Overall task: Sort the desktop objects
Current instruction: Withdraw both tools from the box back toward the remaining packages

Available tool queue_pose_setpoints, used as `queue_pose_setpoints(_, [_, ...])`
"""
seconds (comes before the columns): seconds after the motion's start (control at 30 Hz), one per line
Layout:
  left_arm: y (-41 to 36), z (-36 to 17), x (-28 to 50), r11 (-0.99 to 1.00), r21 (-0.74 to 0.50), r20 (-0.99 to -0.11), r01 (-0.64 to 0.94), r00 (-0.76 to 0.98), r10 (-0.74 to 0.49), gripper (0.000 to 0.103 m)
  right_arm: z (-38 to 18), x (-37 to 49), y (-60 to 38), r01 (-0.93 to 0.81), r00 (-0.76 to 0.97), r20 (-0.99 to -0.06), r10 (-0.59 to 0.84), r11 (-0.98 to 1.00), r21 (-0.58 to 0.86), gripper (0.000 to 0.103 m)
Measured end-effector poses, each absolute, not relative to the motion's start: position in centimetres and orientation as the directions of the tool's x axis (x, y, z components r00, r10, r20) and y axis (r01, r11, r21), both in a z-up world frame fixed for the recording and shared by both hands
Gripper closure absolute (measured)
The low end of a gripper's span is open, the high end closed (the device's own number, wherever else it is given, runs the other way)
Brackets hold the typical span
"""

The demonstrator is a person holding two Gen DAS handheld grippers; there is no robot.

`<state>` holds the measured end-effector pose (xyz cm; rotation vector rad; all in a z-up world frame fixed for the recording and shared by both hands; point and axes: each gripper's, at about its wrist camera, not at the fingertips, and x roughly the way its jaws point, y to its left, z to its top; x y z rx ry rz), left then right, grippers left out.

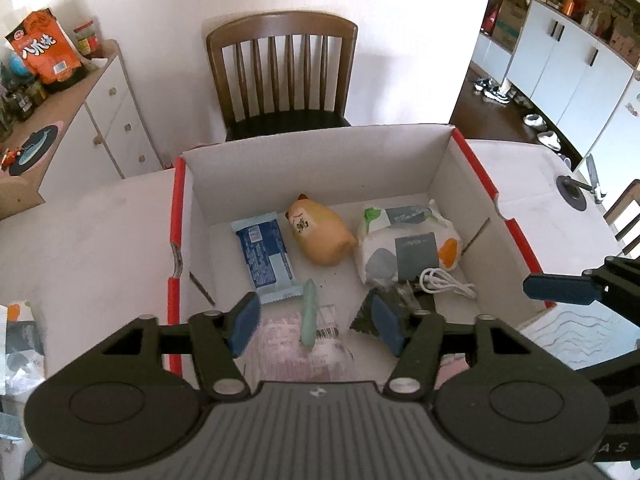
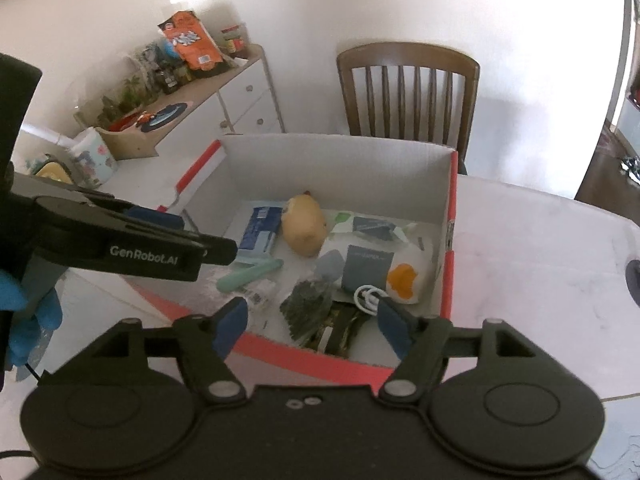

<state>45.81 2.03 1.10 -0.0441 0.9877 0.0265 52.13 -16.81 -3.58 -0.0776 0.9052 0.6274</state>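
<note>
A red-edged cardboard box (image 1: 178,216) (image 2: 450,240) on the white table holds a blue snack packet (image 1: 264,258) (image 2: 258,232), an orange plush toy (image 1: 322,232) (image 2: 304,230), a white patterned pouch (image 1: 408,244) (image 2: 372,264), a white cable (image 1: 446,282) (image 2: 368,296), a mint-green stick (image 1: 309,314) (image 2: 250,276) and a dark seaweed packet (image 1: 400,300) (image 2: 308,308). My left gripper (image 1: 316,326) is open and empty above the box's near side, over the green stick. My right gripper (image 2: 312,326) is open and empty over the box's near edge.
A wooden chair (image 1: 282,76) (image 2: 408,92) stands behind the table. A sideboard (image 1: 100,112) (image 2: 224,96) with an orange snack bag stands at the left. A patterned pouch (image 1: 18,328) lies on the table left of the box. A tissue roll (image 2: 90,160) stands at the far left.
</note>
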Motion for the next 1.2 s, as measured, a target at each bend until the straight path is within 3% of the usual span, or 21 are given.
queue_pose_setpoints(0.07, [1.9,1.6,45.2,0.999,-0.011,-0.821,-0.039,0.570,0.014,0.020,-3.2,51.6,-16.9,-0.547,0.458,-0.751,0.475,0.817,0.183,0.029])
queue_pose_setpoints(0.17, [1.8,2.5,44.4,0.999,-0.012,-0.809,-0.034,0.588,0.010,0.018,-2.6,50.8,-17.1,-0.546,0.471,-0.746,0.472,0.819,0.173,0.028])
queue_pose_setpoints(0.33, [1.1,3.7,42.7,1.000,-0.001,-0.781,-0.015,0.624,0.009,0.002,-1.8,49.5,-17.3,-0.552,0.494,-0.742,0.453,0.823,0.135,0.026])
queue_pose_setpoints(1.2, [0.3,3.7,31.8,0.998,-0.060,-0.759,0.037,0.647,-0.070,0.001,-1.1,37.0,-18.1,-0.542,0.515,-0.735,0.440,0.832,0.119,0.024])
